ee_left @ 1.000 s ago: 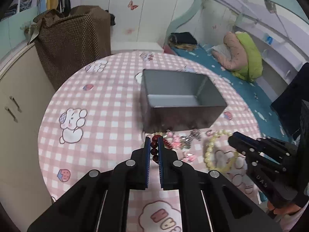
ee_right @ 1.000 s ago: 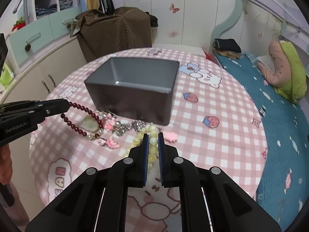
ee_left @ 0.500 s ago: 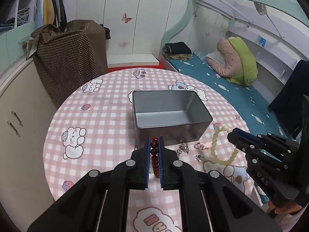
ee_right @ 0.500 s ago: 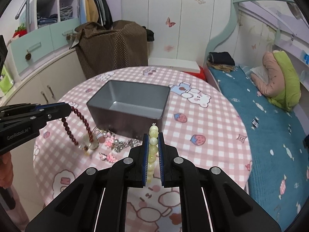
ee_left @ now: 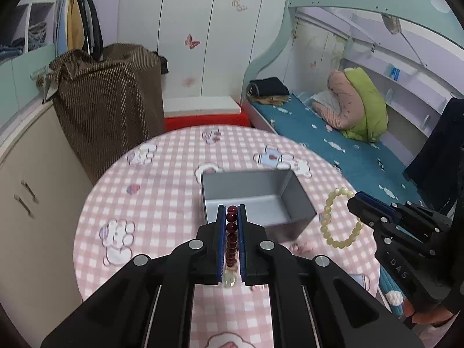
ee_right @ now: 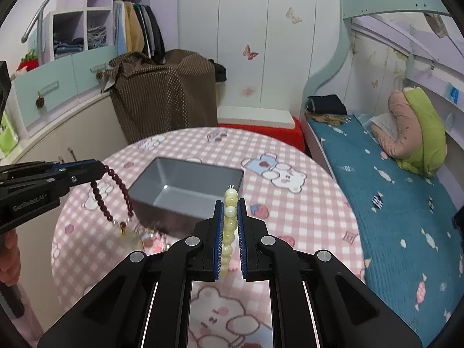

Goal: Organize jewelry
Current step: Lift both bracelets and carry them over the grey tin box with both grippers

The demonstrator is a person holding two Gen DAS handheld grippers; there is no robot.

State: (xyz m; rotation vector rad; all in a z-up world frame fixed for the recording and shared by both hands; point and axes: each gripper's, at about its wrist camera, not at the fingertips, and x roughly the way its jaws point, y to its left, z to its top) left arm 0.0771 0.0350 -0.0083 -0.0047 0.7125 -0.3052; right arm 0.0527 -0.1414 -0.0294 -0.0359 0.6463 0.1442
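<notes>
The left gripper point(ee_left: 232, 214) is clamping a dark red bead bracelet point(ee_right: 111, 194), dangling above the table's point(ee_left: 162, 197) near-left side, beside the grey tin box point(ee_right: 188, 191). The right gripper point(ee_right: 230, 211) is gripping a pale yellow bead bracelet point(ee_left: 339, 217), hanging just right of the box's rim; small trinkets point(ee_right: 156, 236) are lying before its front wall.

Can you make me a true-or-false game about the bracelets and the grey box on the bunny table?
1. The left gripper holds a dark red bead bracelet. True.
2. The right gripper is open and holds nothing. False: it is shut on the pale yellow bead bracelet.
3. The grey box has nothing in it. True.
4. Both bracelets lie flat on the table. False: both hang in the air from the grippers.
</notes>
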